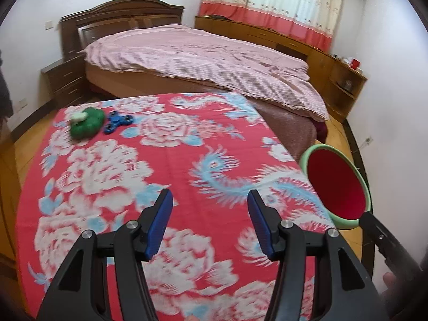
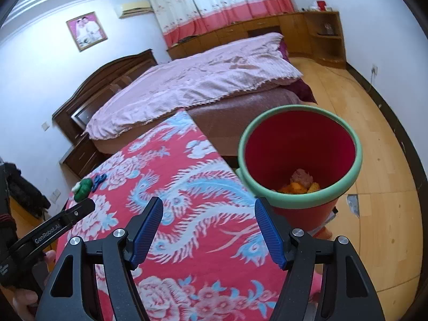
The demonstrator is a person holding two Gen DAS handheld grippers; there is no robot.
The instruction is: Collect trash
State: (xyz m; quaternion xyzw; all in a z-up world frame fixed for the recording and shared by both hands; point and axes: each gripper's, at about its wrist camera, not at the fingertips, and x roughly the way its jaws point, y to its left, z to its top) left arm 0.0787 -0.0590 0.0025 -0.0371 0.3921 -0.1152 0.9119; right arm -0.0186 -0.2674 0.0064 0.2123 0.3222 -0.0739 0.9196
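Right wrist view shows the bin (image 2: pixel 299 157) beside the table (image 2: pixel 187 214) already holding some scraps; green toy (image 1: pixel 87 123) and blue spinner (image 1: pixel 117 121) remain at the far corner. Both the left gripper (image 1: pixel 210 224) and the right gripper (image 2: pixel 208 230) gape wide, holding nothing.

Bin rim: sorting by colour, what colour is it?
Light green rim, red inside; clearest in the right wrist view.
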